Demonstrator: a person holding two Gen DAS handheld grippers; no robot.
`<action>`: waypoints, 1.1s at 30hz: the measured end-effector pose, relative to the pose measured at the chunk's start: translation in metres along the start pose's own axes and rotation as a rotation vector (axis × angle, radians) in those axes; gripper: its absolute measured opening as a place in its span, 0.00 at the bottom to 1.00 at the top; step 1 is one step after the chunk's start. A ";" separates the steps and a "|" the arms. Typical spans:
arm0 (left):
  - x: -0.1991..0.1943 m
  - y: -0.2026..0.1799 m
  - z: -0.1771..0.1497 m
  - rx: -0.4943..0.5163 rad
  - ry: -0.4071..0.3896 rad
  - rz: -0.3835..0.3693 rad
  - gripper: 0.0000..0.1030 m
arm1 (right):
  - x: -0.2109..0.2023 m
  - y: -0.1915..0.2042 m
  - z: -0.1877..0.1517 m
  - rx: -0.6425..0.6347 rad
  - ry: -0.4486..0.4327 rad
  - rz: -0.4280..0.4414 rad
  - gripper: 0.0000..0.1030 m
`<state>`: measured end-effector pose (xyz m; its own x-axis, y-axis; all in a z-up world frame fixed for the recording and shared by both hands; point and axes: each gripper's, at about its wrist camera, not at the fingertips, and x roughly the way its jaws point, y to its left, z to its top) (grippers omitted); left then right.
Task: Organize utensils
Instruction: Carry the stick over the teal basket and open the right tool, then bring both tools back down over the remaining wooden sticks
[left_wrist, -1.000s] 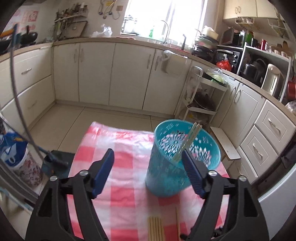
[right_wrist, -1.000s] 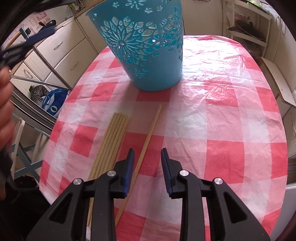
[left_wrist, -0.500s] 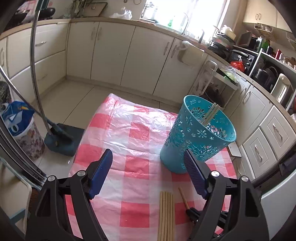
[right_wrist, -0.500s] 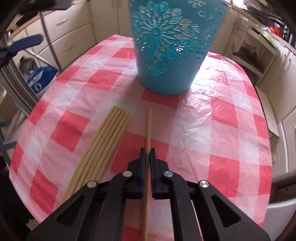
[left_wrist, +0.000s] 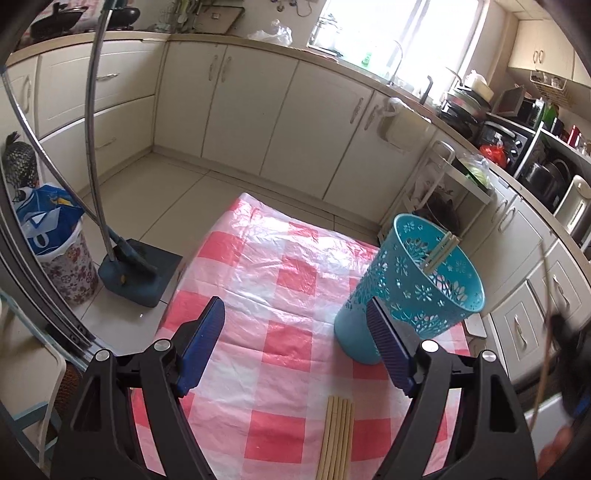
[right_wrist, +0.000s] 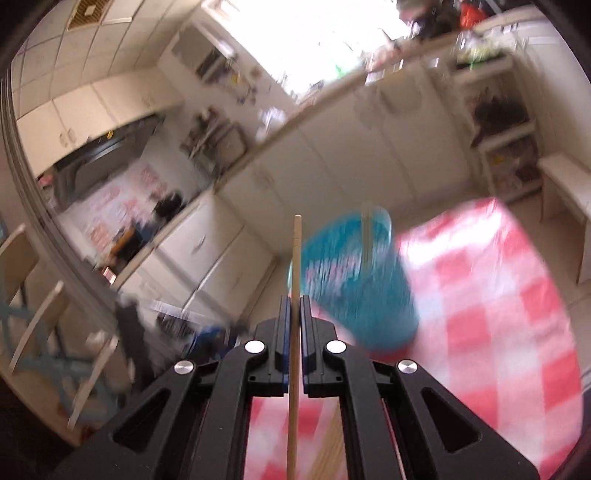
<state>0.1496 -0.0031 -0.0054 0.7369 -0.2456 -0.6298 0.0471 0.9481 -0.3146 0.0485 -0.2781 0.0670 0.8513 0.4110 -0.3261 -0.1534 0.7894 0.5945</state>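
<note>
A teal perforated basket (left_wrist: 410, 295) stands on the red-and-white checked tablecloth (left_wrist: 280, 295) with a few chopsticks (left_wrist: 439, 251) leaning inside it. A bundle of several chopsticks (left_wrist: 338, 435) lies flat in front of it. My left gripper (left_wrist: 295, 350) is open and empty, held above the cloth left of the basket. My right gripper (right_wrist: 294, 306) is shut on a single chopstick (right_wrist: 295, 258), lifted off the table and pointing up, with the blurred basket (right_wrist: 354, 280) just right of its tip. It shows blurred at the left wrist view's right edge (left_wrist: 554, 332).
A broom and dustpan (left_wrist: 129, 269) and a flowered bin with a blue bag (left_wrist: 55, 251) stand on the floor left of the table. Kitchen cabinets (left_wrist: 258, 122) and a shelf rack (left_wrist: 454, 184) lie beyond. Chairs (right_wrist: 37, 314) show at left in the right wrist view.
My right gripper closed on the single chopstick and lifted it off the cloth, swinging upward. My left gripper drew back and left from the basket, staying open.
</note>
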 end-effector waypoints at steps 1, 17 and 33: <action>-0.001 0.000 0.001 -0.005 -0.013 0.010 0.73 | 0.007 0.005 0.011 -0.008 -0.035 -0.010 0.05; -0.011 -0.003 0.006 0.030 -0.066 0.051 0.78 | 0.099 -0.007 0.017 -0.235 -0.152 -0.358 0.06; -0.011 0.007 -0.012 0.108 0.004 0.098 0.79 | 0.067 -0.005 -0.139 -0.275 0.422 -0.298 0.18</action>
<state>0.1337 0.0036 -0.0085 0.7387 -0.1512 -0.6569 0.0472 0.9837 -0.1733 0.0363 -0.1913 -0.0600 0.6130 0.2550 -0.7478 -0.1111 0.9649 0.2379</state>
